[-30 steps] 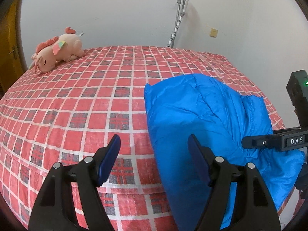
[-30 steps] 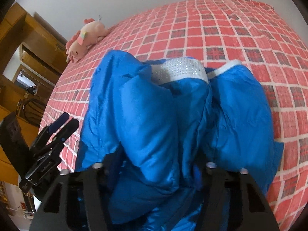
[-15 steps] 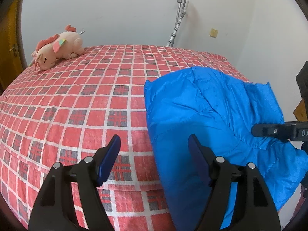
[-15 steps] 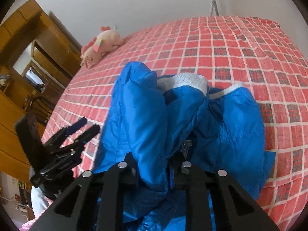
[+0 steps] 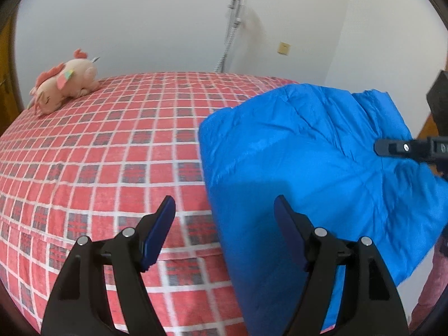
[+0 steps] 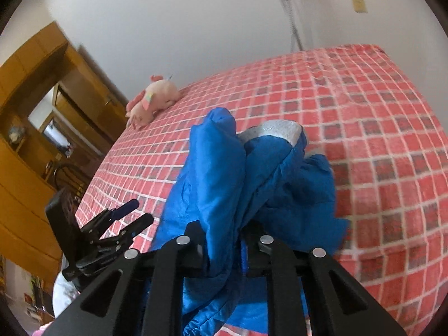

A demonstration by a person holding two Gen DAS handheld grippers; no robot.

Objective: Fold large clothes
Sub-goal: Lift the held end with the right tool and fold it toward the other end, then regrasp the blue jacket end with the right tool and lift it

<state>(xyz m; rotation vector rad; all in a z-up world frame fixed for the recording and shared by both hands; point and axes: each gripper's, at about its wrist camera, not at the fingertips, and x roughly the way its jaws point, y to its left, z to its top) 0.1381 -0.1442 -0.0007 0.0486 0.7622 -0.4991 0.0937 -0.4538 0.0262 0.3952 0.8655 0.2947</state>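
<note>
On the left, my left gripper [image 5: 224,215] is wide apart and holds nothing; it hangs over the bed [image 5: 112,154] right by the blue jacket [image 5: 294,154]. The jacket lies at the bed's near right corner (one side lifted). My right gripper [image 6: 224,240] has just squeezed together on a bunch of it. I think that is the hem, but it's blurry. I should grab the other edge, then lift both sides evenly.

A pink plush toy [image 5: 65,85] lies on the red checked bedspread [image 5: 98,151] near the wall.
</note>
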